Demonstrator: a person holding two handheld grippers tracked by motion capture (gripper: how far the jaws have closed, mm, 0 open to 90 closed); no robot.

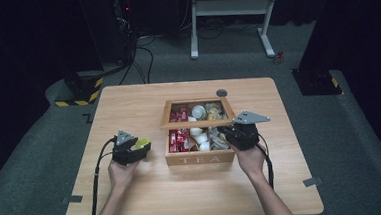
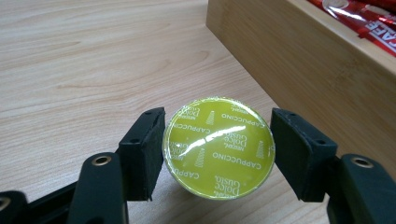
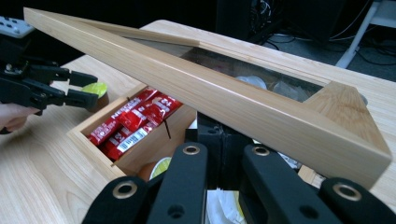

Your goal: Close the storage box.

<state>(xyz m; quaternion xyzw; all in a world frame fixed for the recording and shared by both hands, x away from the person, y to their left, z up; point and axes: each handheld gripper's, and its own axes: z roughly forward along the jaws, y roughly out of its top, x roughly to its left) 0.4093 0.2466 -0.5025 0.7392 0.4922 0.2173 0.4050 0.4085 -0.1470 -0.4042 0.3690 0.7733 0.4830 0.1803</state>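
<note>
A round yellow-green foil-topped coffee capsule (image 2: pixel 218 147) bears white lettering; red sachets (image 3: pixel 130 122) fill the pale wooden tea box (image 1: pixel 200 158) on the light woodgrain table (image 1: pixel 148 190).

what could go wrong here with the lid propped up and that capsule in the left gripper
1. The right gripper holds the wooden glass-paned lid of the wooden tea box up by its front edge; a slip could drop the lid onto the red sachets.
2. The left gripper grips the round yellow-green foil-topped capsule only at its rim, so it might pop out onto the wooden table.
</note>
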